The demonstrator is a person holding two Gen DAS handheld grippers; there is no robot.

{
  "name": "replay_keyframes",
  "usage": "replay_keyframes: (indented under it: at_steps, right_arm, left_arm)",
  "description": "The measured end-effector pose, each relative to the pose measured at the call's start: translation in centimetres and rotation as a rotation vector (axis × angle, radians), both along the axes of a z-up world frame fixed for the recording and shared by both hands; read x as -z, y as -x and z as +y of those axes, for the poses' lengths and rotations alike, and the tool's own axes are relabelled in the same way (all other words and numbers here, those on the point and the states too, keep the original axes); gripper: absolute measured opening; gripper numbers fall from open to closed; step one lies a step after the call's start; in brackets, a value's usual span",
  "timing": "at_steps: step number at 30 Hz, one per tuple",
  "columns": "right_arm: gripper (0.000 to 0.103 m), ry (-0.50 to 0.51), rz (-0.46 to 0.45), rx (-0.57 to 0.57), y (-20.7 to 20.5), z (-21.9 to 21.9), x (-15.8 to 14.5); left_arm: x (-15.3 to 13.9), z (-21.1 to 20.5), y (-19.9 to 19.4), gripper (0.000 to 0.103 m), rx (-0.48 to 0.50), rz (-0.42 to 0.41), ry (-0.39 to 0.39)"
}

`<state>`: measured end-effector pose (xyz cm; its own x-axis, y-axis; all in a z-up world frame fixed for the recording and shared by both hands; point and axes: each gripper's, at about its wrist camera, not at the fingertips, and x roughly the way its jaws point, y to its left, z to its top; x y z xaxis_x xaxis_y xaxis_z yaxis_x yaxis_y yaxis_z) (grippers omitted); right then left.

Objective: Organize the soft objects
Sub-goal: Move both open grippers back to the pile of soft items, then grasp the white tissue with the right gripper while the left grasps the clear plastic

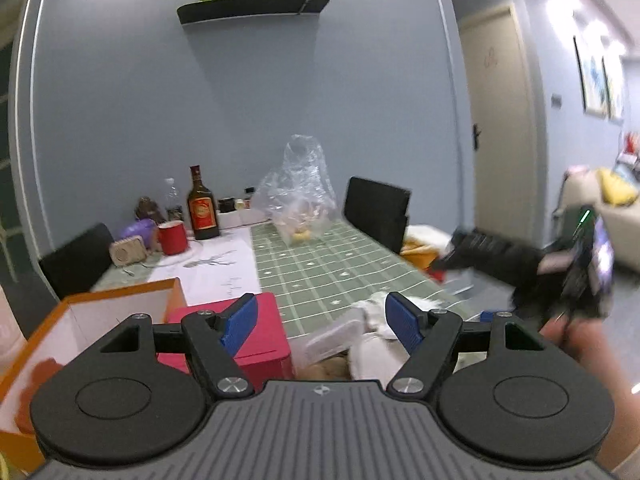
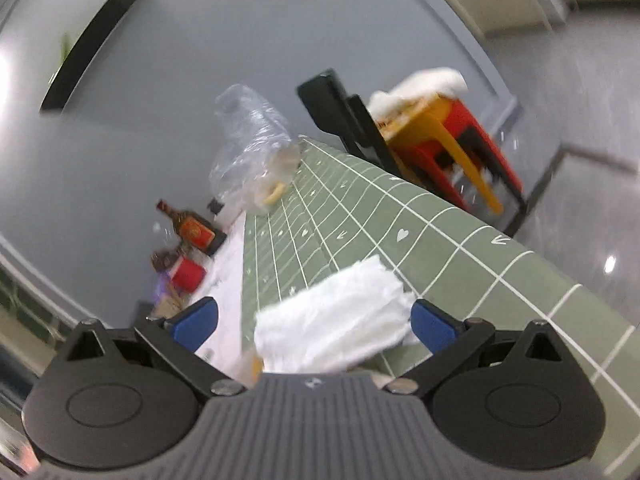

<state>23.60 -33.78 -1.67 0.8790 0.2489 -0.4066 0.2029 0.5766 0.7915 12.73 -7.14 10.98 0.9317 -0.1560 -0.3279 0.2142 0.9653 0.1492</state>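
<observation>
My left gripper [image 1: 322, 322] is open and empty above the near end of a green checked tablecloth [image 1: 320, 264]. Below it lie a white fluffy cloth [image 1: 376, 344], a clear plastic lid-like piece [image 1: 332, 340] and something tan [image 1: 324, 370]. A pink box [image 1: 260, 344] and an open orange-rimmed box [image 1: 100, 320] stand at its left. My right gripper [image 2: 314, 320] is open, tilted, with the white fluffy cloth [image 2: 336, 320] lying between its fingers on the table; I cannot tell whether they touch it. It shows blurred at the right in the left wrist view [image 1: 520, 256].
A clear plastic bag [image 1: 298, 192] with small items stands mid-table. A brown bottle [image 1: 202, 204], red mug [image 1: 173, 236], purple item and clutter sit at the far left. Black chairs [image 1: 376, 210] flank the table. Stacked orange and red stools [image 2: 444, 140] carry a white fluffy thing.
</observation>
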Motion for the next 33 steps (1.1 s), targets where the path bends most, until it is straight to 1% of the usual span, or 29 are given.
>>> replay_keyframes:
  at_steps: [2, 5, 8, 11, 13, 14, 15, 17, 19, 21, 23, 24, 25, 26, 28, 29, 30, 31, 33]
  right_arm:
    - [0.1, -0.008, -0.008, 0.022, -0.3, -0.4, 0.5]
    - [0.101, 0.009, -0.02, -0.008, -0.8, 0.5, 1.6]
    - [0.1, 0.056, 0.033, -0.074, -2.0, 1.8, 2.9]
    - [0.101, 0.144, 0.019, -0.103, -2.3, 2.6, 2.8]
    - [0.1, 0.172, 0.005, -0.122, -2.2, 2.9, 2.9]
    - [0.1, 0.165, 0.0, -0.134, -2.4, 2.9, 3.0]
    - [0.1, 0.146, -0.004, -0.14, -2.4, 2.9, 3.2]
    - [0.1, 0.118, -0.003, -0.127, -2.4, 2.6, 3.5]
    - [0.1, 0.116, 0.013, -0.104, -2.3, 2.4, 3.8]
    - [0.1, 0.116, 0.016, -0.09, -2.1, 2.1, 3.8]
    - [0.1, 0.116, 0.006, -0.093, -1.9, 2.0, 3.7]
    - [0.1, 0.123, -0.003, -0.099, -1.9, 2.1, 3.6]
    - [0.1, 0.135, -0.015, -0.1, -1.8, 2.2, 3.4]
    - [0.1, 0.146, -0.026, -0.1, -1.8, 2.3, 3.3]
    - [0.1, 0.154, -0.043, -0.107, -1.7, 2.5, 3.1]
    - [0.1, 0.157, -0.05, -0.113, -1.7, 2.6, 3.0]
    - [0.1, 0.165, -0.054, -0.118, -1.7, 2.7, 2.9]
    - [0.1, 0.178, -0.057, -0.12, -1.6, 2.9, 2.9]
    - [0.1, 0.214, -0.058, -0.123, -1.7, 3.3, 2.7]
  left_arm:
    - [0.9, -0.9, -1.0, 0.086, 0.001, 0.008, -0.027]
    - [2.1, -1.7, -2.7, 0.085, -0.003, 0.05, -0.045]
    - [3.0, -2.1, -3.9, 0.085, 0.041, 0.083, -0.081]
    - [3.7, -2.3, -5.3, 0.085, 0.026, 0.129, -0.097]
    - [4.0, -2.6, -5.8, 0.085, 0.03, 0.144, -0.111]
    - [4.2, -2.8, -6.0, 0.085, 0.026, 0.15, -0.123]
    - [4.4, -3.0, -6.4, 0.083, 0.018, 0.153, -0.14]
    - [4.7, -3.5, -6.6, 0.081, -0.004, 0.143, -0.175]
    - [5.0, -3.9, -6.8, 0.081, -0.01, 0.144, -0.205]
    - [5.2, -4.3, -7.4, 0.081, -0.028, 0.166, -0.212]
    - [5.5, -4.5, -8.0, 0.076, -0.051, 0.205, -0.202]
    - [5.6, -4.7, -8.0, 0.071, -0.066, 0.188, -0.202]
    - [5.7, -4.7, -8.1, 0.06, -0.082, 0.183, -0.204]
    - [5.9, -4.7, -8.1, 0.054, -0.095, 0.178, -0.21]
    - [6.3, -4.7, -8.1, 0.029, -0.112, 0.188, -0.194]
    - [6.4, -4.5, -8.1, 0.023, -0.112, 0.198, -0.166]
    - [6.6, -4.1, -8.0, 0.009, -0.121, 0.204, -0.131]
    - [6.6, -3.7, -8.0, 0.005, -0.136, 0.206, -0.104]
    - [6.6, -2.5, -7.7, 0.004, -0.164, 0.194, -0.019]
